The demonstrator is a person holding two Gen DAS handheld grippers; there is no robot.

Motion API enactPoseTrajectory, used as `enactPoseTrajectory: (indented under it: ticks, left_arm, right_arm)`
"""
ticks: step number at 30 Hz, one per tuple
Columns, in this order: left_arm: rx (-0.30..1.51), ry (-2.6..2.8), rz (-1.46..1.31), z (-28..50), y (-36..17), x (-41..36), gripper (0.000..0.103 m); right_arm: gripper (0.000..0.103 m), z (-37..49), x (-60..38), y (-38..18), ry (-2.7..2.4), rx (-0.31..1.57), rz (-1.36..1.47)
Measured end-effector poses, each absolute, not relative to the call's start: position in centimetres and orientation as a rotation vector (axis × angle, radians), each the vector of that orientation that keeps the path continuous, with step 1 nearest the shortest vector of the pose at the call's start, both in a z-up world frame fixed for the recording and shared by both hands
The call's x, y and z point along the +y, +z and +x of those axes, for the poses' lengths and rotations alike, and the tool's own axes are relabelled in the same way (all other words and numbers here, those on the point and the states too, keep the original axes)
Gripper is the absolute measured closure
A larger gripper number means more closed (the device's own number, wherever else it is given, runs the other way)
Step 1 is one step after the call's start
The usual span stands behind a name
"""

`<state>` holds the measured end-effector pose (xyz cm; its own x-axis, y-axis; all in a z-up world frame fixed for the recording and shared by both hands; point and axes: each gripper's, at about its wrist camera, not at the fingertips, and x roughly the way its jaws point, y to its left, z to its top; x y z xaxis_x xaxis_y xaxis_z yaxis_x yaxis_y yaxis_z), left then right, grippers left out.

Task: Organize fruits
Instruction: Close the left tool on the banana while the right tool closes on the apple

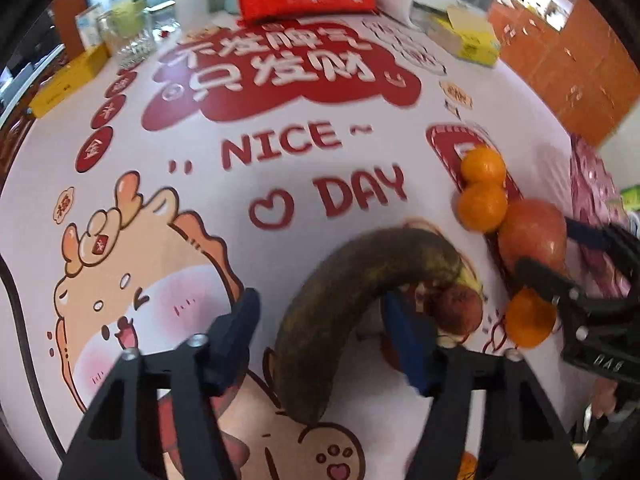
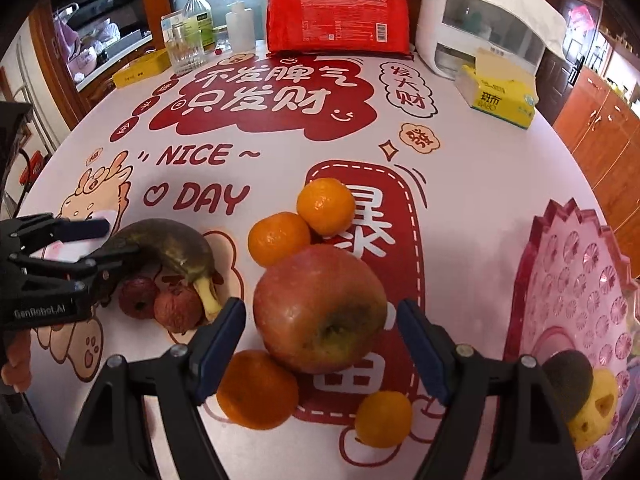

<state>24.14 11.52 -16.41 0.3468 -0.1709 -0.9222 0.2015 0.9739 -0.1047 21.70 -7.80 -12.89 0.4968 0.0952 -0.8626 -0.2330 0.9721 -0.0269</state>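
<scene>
Mostly the sorting is lying ahead: nearly all the fruit is sitting loose on the printed worktop (image 2: 480, 168), and the pink scalloped tray (image 2: 568, 280) at the right edge is carrying only a dark fruit and a yellow piece at its near end. A browned banana (image 1: 360, 280) is curving over two small red fruits (image 2: 160, 300) on the left side of the worktop. The left gripper (image 1: 320, 336) is straddling the banana, its jaws apart around the fruit; whether the blue pads are pressing on it I cannot tell. Further right, a large red apple (image 2: 320, 308) is resting among four oranges (image 2: 326, 206), two behind it and two in front. The right gripper (image 2: 320, 352) is hovering over the apple with jaws standing wide on either side, not touching it. Judging from this, the banana, apple, oranges and red fruits are all waiting to be moved to the tray.
</scene>
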Motion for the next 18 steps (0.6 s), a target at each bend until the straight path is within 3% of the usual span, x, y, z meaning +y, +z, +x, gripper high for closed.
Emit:
enactPoseTrajectory:
  ticks: [1, 6, 7, 10, 12, 18]
  left_arm:
    - [1.205, -0.236, 0.073, 24.1, -16.7, 11.3, 0.052]
    - [1.208, -0.243, 0.138, 24.3, -16.7, 10.6, 0.054]
    - [1.203, -0.251, 0.142, 24.3, -16.7, 10.4, 0.06]
    - [1.182, -0.251, 0.161, 24.2, -16.6, 9.8, 0.065]
    - [1.172, -0.245, 0.159, 24.2, -16.6, 9.7, 0.066]
    - [1.119, -0.218, 0.121, 23.1, -16.5, 9.8, 0.072]
  right_arm:
    - [0.025, 21.7, -7.8, -12.9, 0.204, 1.034, -0.148]
    - [0.025, 21.8, -7.6, -13.0, 0.197, 1.03, -0.171]
    - [0.025, 21.8, -7.5, -13.0, 0.191, 1.026, -0.184]
    - [0.025, 21.9, -7.1, -13.3, 0.172, 1.015, -0.227]
    - [0.033, 21.9, -6.7, -13.5, 0.18, 1.004, -0.25]
    - [0.034, 21.5, -7.0, -13.5, 0.178, 0.977, -0.241]
